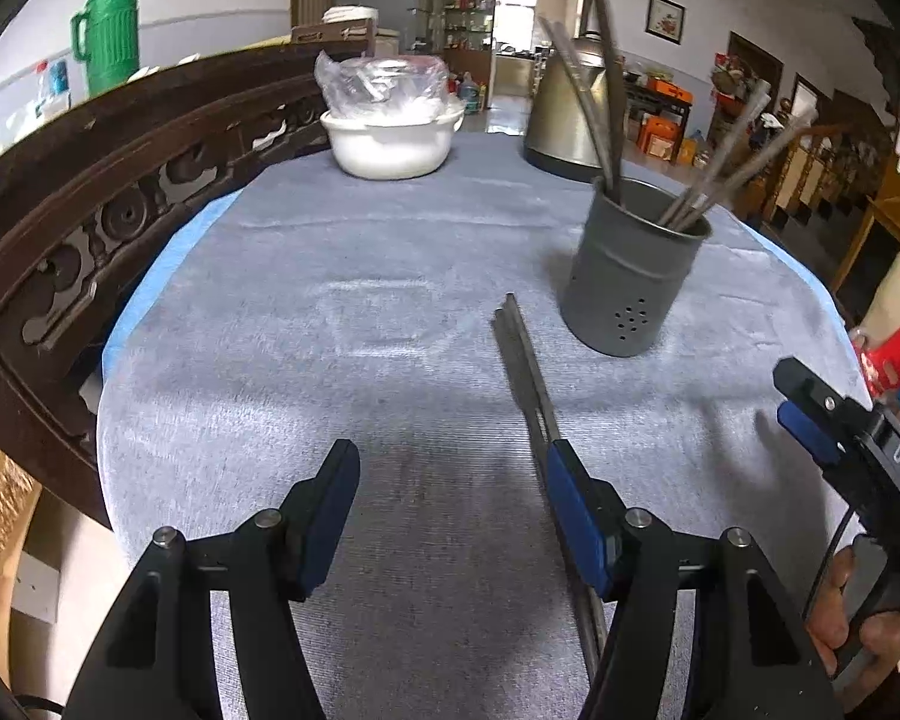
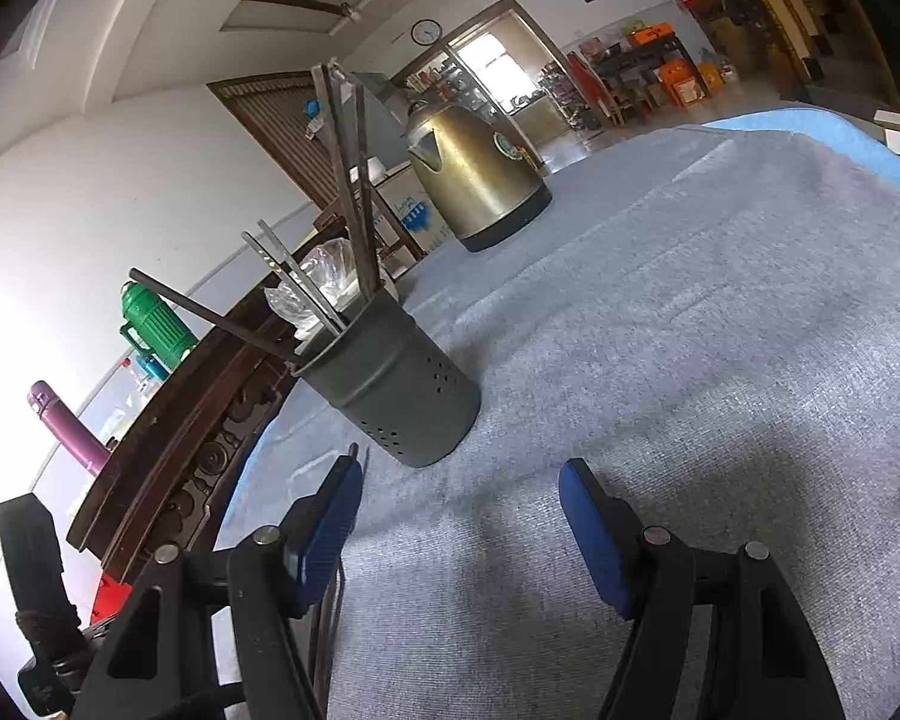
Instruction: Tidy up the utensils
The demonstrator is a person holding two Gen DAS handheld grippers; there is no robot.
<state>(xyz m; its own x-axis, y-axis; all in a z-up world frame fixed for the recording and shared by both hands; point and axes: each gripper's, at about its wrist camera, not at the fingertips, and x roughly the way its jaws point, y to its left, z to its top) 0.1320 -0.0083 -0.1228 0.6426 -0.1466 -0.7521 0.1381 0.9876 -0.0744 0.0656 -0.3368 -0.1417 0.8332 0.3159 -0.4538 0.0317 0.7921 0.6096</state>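
Chopsticks (image 1: 525, 369) lie flat on the grey cloth (image 1: 342, 312), just in front of the holder (image 1: 633, 276)

Their long axis runs toward the holder, along the inner finger of the open, empty left gripper (image 1: 456, 516); the right gripper (image 2: 459, 525), also open and empty, is beside them

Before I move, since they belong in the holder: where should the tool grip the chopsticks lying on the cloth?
Grip the chopsticks mid-length, from above, jaws across the pair. They lie flat, side by side, pointing toward the grey holder, so a straddling pinch probably takes both together.
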